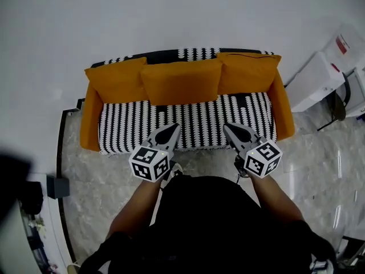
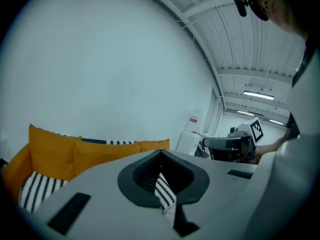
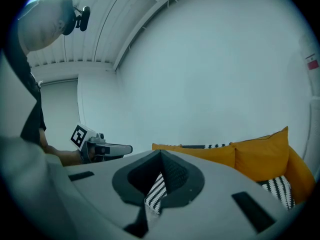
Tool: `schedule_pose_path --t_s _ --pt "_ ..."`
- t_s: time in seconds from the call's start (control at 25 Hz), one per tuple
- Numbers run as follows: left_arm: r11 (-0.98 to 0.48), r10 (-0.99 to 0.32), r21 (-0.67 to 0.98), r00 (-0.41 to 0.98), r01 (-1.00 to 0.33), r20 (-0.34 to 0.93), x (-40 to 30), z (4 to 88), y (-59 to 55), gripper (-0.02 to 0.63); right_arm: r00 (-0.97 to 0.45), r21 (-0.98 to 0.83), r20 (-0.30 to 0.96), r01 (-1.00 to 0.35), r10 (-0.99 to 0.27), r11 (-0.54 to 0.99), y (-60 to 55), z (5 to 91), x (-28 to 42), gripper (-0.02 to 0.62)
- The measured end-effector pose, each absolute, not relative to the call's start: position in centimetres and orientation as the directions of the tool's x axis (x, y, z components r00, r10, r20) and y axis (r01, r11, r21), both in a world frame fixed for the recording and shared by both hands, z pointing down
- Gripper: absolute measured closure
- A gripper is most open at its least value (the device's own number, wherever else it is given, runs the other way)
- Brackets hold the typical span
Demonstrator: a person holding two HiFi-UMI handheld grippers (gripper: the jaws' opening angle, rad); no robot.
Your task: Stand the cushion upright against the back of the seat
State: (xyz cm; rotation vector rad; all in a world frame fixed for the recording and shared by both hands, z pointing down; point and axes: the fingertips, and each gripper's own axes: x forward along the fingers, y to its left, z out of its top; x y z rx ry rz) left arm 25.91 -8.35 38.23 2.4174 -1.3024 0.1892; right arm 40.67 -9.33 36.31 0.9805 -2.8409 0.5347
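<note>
— Since I only looked at the top-down shot, was anything actually held at that point?

— Nope. Going left to right: the left gripper (image 1: 173, 128) had its jaws pressed together on nothing. Only a sliver of the striped seat (image 1: 188, 119) showed through the slit between them (easy to mistake for pinched fabric, tbh). From above it showed over the front part of that seat, well apart from the left cushion (image 1: 117, 80), which stood upright against the sofa back (image 1: 197, 53). The middle cushion (image 1: 181, 81) was upright too, but it overlapped both neighbours and looked like it sat a bit forward of them. The right cushion (image 1: 247, 72) stood against the back beside the right armrest (image 1: 283, 110). The right gripper (image 1: 229, 128) was closed and empty as well, also over the seat's front part.

— So job done? What could've gone wrong from there?

— Looked done to me. My worry was the middle one. It seemed to lean on its neighbours rather than lie flat on the back, so it could've slumped forward onto the seat if anything nudged the row. And with both grippers closed, any fix would've been a poke, not a grip, which is exactly how you knock a cushion over.
</note>
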Motion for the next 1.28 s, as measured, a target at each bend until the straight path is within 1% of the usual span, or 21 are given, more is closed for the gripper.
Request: schedule_pose_path --t_s 0.36,0.48,0.72,1.0,1.12,1.28 --pt "-0.435 -0.801 0.26 0.502 -0.862 0.325 30.0 38.3 -1.1 0.59 -0.82 -0.338 0.212 -0.573 -0.532 0.747 -3.3 37.9 45.0 0.56" --pt "-0.409 -0.814 0.257 0.478 -0.875 0.331 30.2 38.4 0.6 0.589 -0.823 -0.308 0.216 -0.567 -0.524 0.764 -2.3 38.1 45.3 0.56" --pt "-0.385 -0.82 0.248 0.453 -0.889 0.351 29.3 38.8 2.5 0.589 -0.838 -0.301 0.204 -0.546 -0.506 0.782 -0.5 37.6 44.4 0.56" --pt "-0.449 -0.811 0.191 0.488 -0.873 0.322 28.6 36.2 1.5 0.589 -0.83 -0.275 0.201 -0.558 -0.521 0.783 -0.1 37.0 42.4 0.56" --pt "-0.478 -0.794 0.145 0.497 -0.866 0.351 27.0 36.4 2.4 0.589 -0.828 -0.273 0.198 -0.56 -0.524 0.782 0.2 36.7 40.2 0.56" --pt "-0.467 -0.784 0.175 0.497 -0.867 0.37 23.9 37.5 3.0 0.589 -0.819 -0.265 0.192 -0.574 -0.541 0.775 0.3 36.1 38.0 0.56"
